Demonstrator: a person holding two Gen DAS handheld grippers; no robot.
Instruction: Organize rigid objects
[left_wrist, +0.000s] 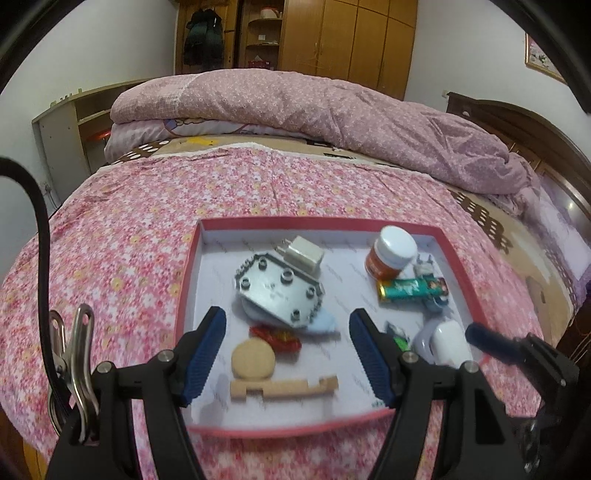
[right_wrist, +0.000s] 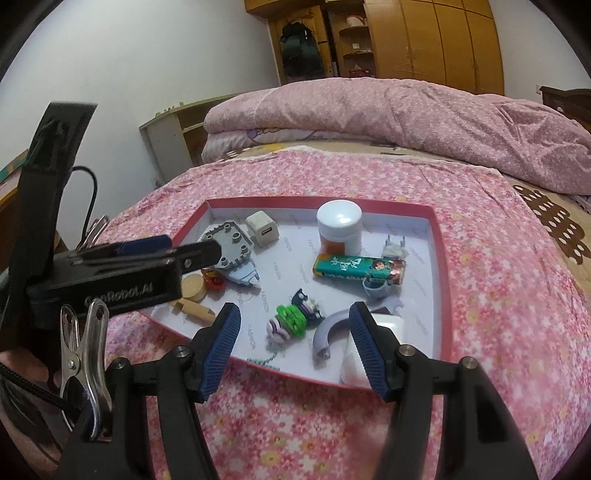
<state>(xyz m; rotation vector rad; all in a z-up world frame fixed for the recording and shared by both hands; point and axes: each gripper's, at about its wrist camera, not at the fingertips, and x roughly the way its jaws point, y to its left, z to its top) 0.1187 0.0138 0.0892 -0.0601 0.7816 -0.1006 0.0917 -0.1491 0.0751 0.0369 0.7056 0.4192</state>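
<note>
Two grippers, both empty. Left gripper (left_wrist: 288, 354): jaws apart, nothing between the pads, hanging over the near half of the tray (left_wrist: 321, 222). Right gripper (right_wrist: 295, 347): jaws apart, nothing gripped, over the tray's near right corner, just beside a white case (right_wrist: 388, 326).

Location: every item lies inside the tray, which sits on a bed (left_wrist: 129, 229).

Risks, as judged:
- Bed is soft; a hard press on the tray rim could tip it and slide the contents together.
- Grey plate (left_wrist: 277, 288) rests tilted on a blue piece (left_wrist: 325, 326) and leans against the charger (left_wrist: 304, 254); lifting one may shift the others.
- Jar (left_wrist: 391, 254) stands upright, touching the green tube (left_wrist: 412, 290); a nudge could topple it or roll the tube.
- Two grippers working close may collide.

Materials and shapes:
- Tray: shallow card, red rim, white printed liner.
- Grey plate: hard plastic, studded, angular.
- Charger: white, boxy, glossy.
- Jar: orange body, white round lid.
- Tube: foil-like cylinder, printed.
- Wood disc (left_wrist: 253, 358): flat, matte.
- Wood stick (left_wrist: 282, 387): notched.
- Red wrapper (left_wrist: 277, 338): crinkled.
- Toy (right_wrist: 291, 321): green and striped, lumpy.
- Bed cover: pink floral cloth.
</note>
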